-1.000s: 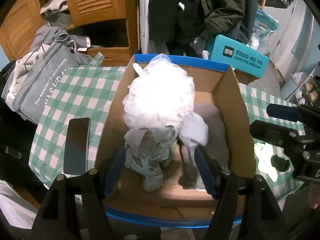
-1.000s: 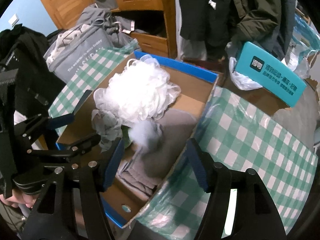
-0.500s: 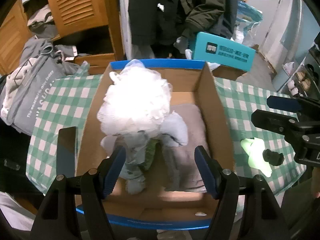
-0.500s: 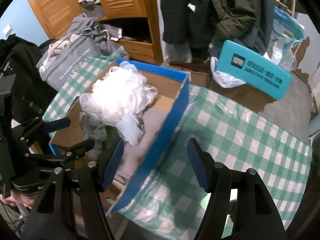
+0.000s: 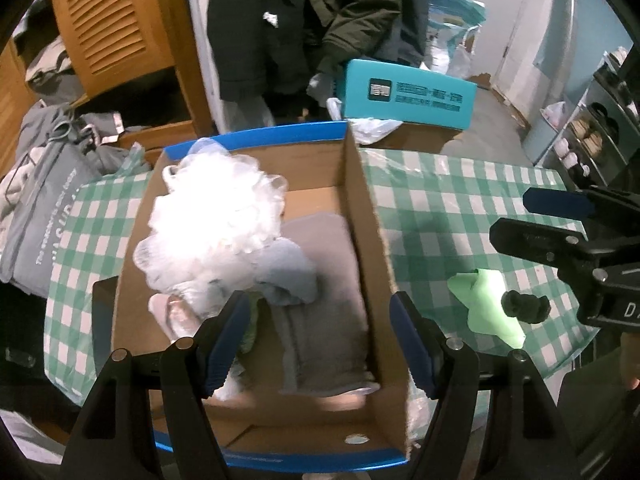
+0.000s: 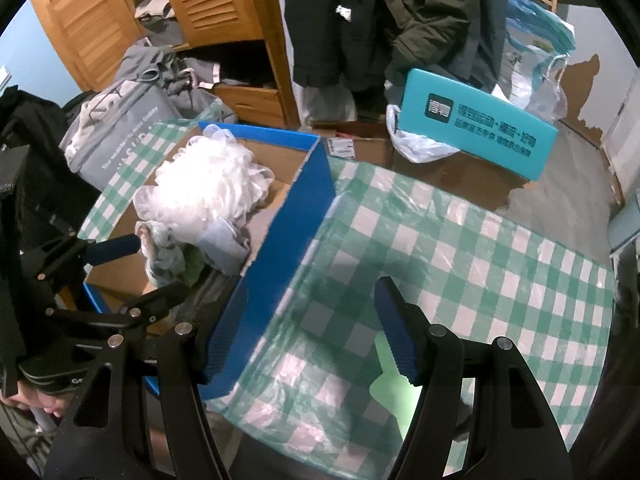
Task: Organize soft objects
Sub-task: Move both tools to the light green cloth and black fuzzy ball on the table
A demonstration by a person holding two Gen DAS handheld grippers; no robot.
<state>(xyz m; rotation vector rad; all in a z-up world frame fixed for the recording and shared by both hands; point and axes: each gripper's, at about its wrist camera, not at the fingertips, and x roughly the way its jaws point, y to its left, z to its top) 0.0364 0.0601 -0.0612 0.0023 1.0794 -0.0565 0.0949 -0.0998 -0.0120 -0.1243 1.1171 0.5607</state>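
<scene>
A blue-rimmed cardboard box [image 5: 368, 216] stands on the green checked tablecloth and also shows in the right wrist view [image 6: 308, 184]. In it lie a white mesh bath puff [image 5: 216, 216] [image 6: 208, 188], a pale blue cloth [image 5: 288, 272], a grey folded towel [image 5: 320, 304] and crumpled grey socks [image 6: 164, 256]. A light green soft object [image 5: 486, 306] lies on the cloth right of the box, partly seen under my right gripper [image 6: 390, 372]. My left gripper [image 5: 320, 340] is open and empty above the box's near end. My right gripper [image 6: 312, 336] is open and empty over the tablecloth beside the box.
A teal box [image 5: 408, 94] [image 6: 476, 136] and white plastic bags sit beyond the table. Dark coats hang at the back. A grey bag [image 5: 36, 224] with clothes lies at the left by a wooden louvred cabinet [image 6: 208, 0]. A shelf stands at far right.
Both grippers have moved right and pulled back from the box. The green soft object has come into view on the tablecloth. Both stay open.
</scene>
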